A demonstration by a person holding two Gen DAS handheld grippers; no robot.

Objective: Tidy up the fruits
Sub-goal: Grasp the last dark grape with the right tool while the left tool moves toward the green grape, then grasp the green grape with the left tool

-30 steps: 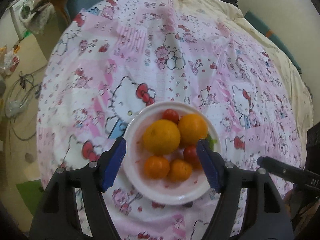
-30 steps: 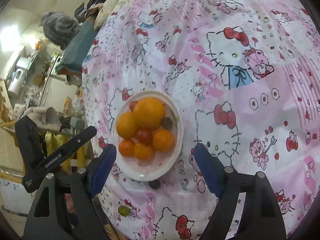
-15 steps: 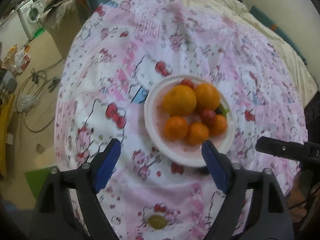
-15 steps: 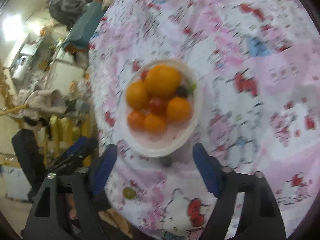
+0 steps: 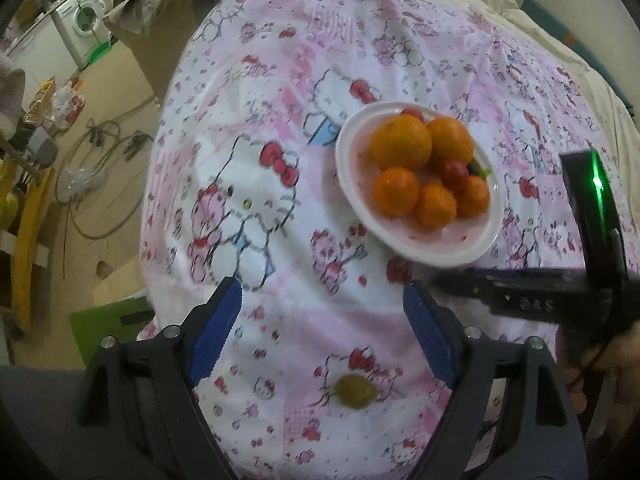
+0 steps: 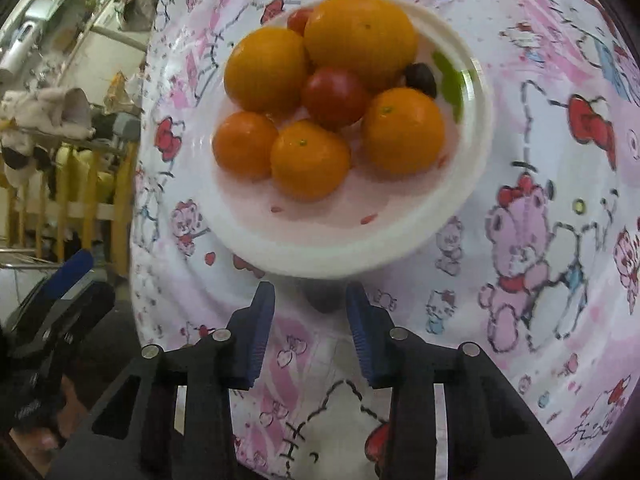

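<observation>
A white plate (image 5: pixel 416 250) (image 6: pixel 344 248) on the Hello Kitty cloth holds several oranges (image 5: pixel 401 147) (image 6: pixel 360 36), two red tomatoes (image 6: pixel 335 96) and a dark grape (image 6: pixel 420 76). A green grape (image 5: pixel 355 391) lies loose on the cloth between my left gripper's (image 5: pixel 322 320) open jaws, near the front edge. My right gripper (image 6: pixel 310 300) is half closed around a dark purple grape (image 6: pixel 323 300) lying just in front of the plate; the pads do not touch it. The right gripper also shows in the left wrist view (image 5: pixel 520 292).
The cloth-covered table drops off on the left to a floor with cables (image 5: pixel 96 184), a washing machine (image 5: pixel 82 28) and a yellow wooden frame (image 6: pixel 76 196). My left gripper shows at the lower left in the right wrist view (image 6: pixel 60 292).
My right gripper moved in low toward the plate's near edge and narrowed its jaws around the dark grape. My left gripper pulled back and left, bringing the green grape between its jaws.
</observation>
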